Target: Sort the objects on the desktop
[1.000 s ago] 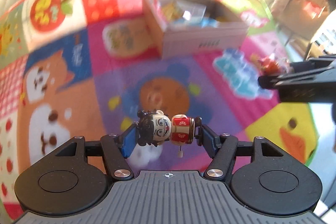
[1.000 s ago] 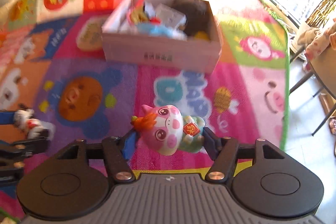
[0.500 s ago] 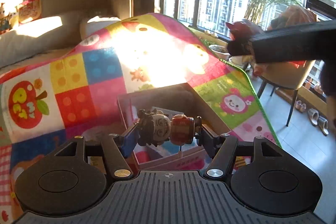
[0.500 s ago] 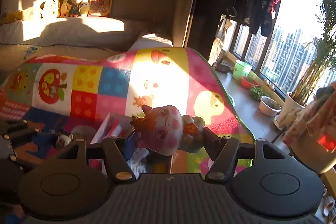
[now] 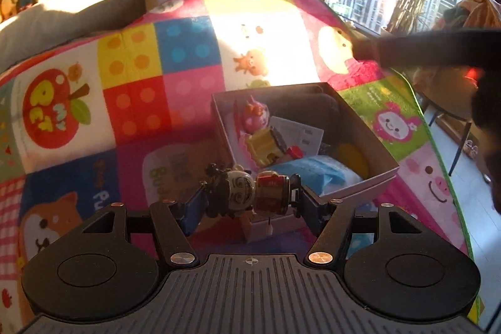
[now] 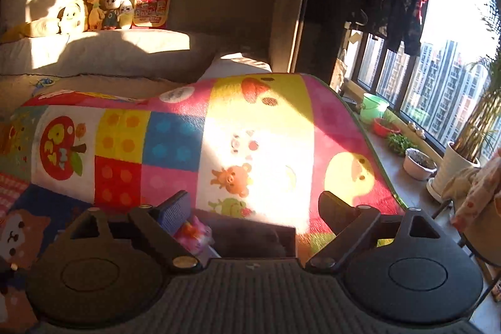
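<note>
My left gripper is shut on a small figurine with black hair, a white face and a red body, held sideways just in front of the cardboard box. In the box lie a pink pig figure, a yellow toy, a card and a blue packet. My right gripper hangs above the box's far wall. Its jaws are opening with nothing between them. The pink pig figure lies below its left finger. In the left wrist view a dark blurred finger of the right gripper crosses the upper right.
The box stands on a colourful play mat that rises over a hump behind it. Beyond are a pale sofa with plush toys, a window ledge with plant pots, and a chair with clothes off the mat's right edge.
The right gripper's jaws have spread and the pink pig figure has left them for the box. Both grippers came up from the mat to the box; the left still holds its figurine.
</note>
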### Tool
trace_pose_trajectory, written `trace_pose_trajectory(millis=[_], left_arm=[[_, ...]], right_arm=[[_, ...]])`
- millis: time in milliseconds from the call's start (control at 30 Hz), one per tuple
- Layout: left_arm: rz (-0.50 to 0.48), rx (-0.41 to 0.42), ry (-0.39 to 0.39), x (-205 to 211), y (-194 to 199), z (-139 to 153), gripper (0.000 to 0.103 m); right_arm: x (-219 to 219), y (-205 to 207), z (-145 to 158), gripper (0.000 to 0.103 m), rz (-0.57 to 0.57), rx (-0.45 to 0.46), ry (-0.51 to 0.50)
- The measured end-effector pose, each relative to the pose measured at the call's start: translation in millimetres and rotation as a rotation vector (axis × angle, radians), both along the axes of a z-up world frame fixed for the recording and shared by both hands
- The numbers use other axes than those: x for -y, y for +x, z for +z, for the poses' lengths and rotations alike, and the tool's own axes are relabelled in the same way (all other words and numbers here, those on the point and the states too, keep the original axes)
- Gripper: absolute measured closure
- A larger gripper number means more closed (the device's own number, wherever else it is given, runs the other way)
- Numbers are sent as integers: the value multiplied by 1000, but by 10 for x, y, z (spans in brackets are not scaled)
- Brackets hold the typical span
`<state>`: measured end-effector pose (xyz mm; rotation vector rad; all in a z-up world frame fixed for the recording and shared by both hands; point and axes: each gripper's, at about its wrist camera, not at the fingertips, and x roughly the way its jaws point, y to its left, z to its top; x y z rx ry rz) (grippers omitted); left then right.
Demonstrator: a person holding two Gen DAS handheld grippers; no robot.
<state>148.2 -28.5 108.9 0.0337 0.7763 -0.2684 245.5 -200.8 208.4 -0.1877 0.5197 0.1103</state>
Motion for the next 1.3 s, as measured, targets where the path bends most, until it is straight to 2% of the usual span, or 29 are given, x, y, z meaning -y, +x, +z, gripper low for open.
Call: trace_pose_trajectory(millis=[133,267,300,333,400,567,700,967,1100,1200,1300], left_arm=[[-38,21,-24,224,135,-4,34],[-73,118,-70,472,342,164,33],[-73,143,-76,521,404,198,28],[-76,164,-79,572,473,221,14],[-77,166,-69,648,589,220,7],[-28,76,50,666,573,-10,6],[-13,3,79,542,476,-186,5],[41,-37,114,108,235,-302,3],[82,-94,177,-241,-170,-501,3],[167,-151,244,-627,-567,-614,3],[258,-251,243,-983,-920,-695,3]], right_arm=[[373,-470,-246,11,-91,-67,-73],[697,-826,-515,8,-187,-180,-81],[757,-880,-579,8,-208,-207,-75],[806,-923,-639,8,-226,-232,-68],[852,-984,-734,8,-247,-264,-63],[797,-1059,-849,2,-253,-277,-51],[697,-1049,-917,1,-238,-299,-39],[320,-1031,-986,0,-163,-332,-43],[95,-1046,-1061,0,-127,-355,-43],[-68,-1157,-1164,0,-105,-408,-19],[-209,-1353,-1306,0,-77,-492,0]])
